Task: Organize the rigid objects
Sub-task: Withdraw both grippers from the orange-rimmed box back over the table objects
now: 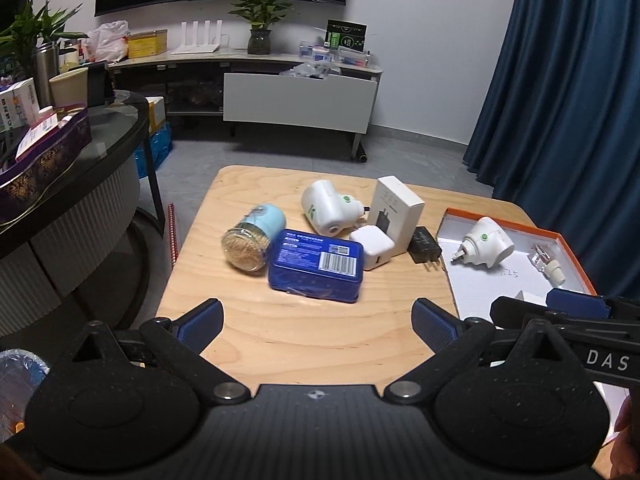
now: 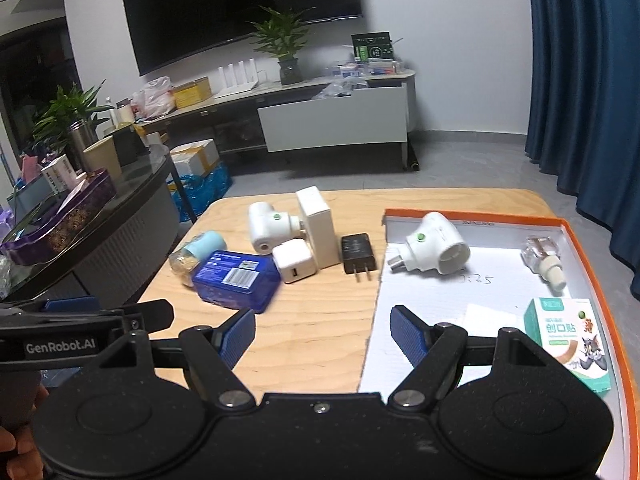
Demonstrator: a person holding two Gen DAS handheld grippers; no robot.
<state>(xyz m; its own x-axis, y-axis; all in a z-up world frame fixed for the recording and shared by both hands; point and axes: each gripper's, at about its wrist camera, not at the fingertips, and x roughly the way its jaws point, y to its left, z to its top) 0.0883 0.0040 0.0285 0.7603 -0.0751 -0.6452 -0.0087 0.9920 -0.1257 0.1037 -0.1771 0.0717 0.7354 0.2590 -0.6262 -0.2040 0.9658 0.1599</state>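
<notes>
Both grippers hang over the near edge of the wooden table (image 1: 248,320), and neither holds anything. The left gripper (image 1: 318,316) has its jaws spread wide, bare wood between the blue pads. The right gripper (image 2: 323,330) is just as wide, its jaws straddling the tray's near-left border, nothing between them.

Straight ahead of the left jaws lies the blue tin (image 1: 316,266), barcode up, the closest loose item. Touching its left side is the toothpick jar (image 1: 250,242), tipped over. Beyond the tin sit the white plug-in heater (image 1: 326,208), the small white charger (image 1: 372,246), the upright white box (image 1: 396,210) and, to the right, the black adapter (image 1: 425,245) with its 2 prongs pointing this way.

Right of the right jaws is the orange-rimmed tray (image 2: 472,213). Already in it: a second white heater (image 2: 434,250), a clear refill bottle (image 2: 542,258) and the bandage box (image 2: 572,340), which stands just beside the right finger.

So the sorting looks partway done: 3 in the tray, 6 on the wood. This reads as the pause between placements, picking a target. My guess for the next pick is the tin or the black adapter. The tin is broad and flat, so it would need the full jaw width across its short side; the adapter is thin and calls for a low, level approach.
</notes>
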